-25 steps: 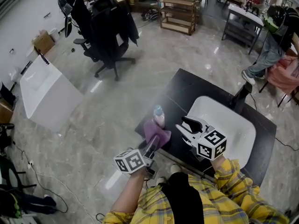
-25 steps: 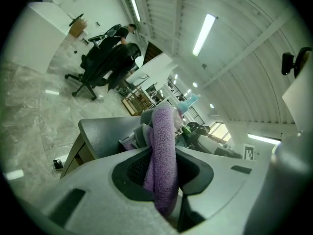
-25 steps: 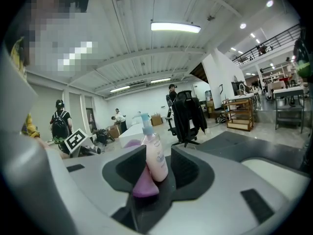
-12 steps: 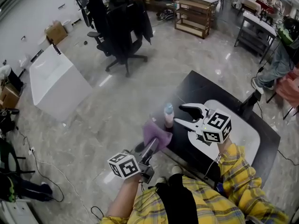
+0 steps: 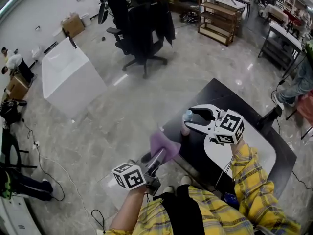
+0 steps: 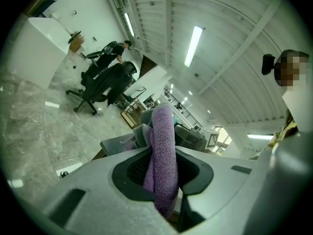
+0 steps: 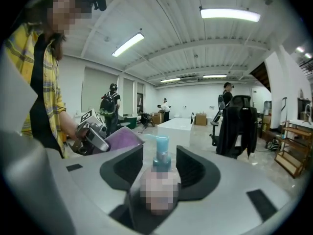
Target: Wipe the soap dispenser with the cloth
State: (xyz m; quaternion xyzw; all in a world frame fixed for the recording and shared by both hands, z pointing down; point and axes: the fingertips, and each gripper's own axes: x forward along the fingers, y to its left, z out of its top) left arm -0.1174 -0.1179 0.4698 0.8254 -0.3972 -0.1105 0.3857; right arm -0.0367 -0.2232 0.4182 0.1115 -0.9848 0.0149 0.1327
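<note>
The right gripper [image 5: 191,120] has reached forward and its jaws have just been opening. They now stand apart around the pinkish plastic soap dispenser [image 7: 161,156], seemingly not yet squeezing it. The left gripper [image 5: 157,159], near its side, clamps the fluffy purple cloth [image 6: 164,155], so wiping waits for the grasp.

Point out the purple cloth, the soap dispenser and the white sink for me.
cloth [image 5: 164,147], head view, middle of the bunched fabric
soap dispenser [image 7: 161,156], right gripper view, blue pump neck
sink [image 5: 264,151], head view, bare white basin

The soap dispenser [image 5: 186,124] stands at the counter's [image 5: 227,96] left edge, the cloth [image 5: 163,145] just off it, the basin [image 5: 261,148] further right.
</note>
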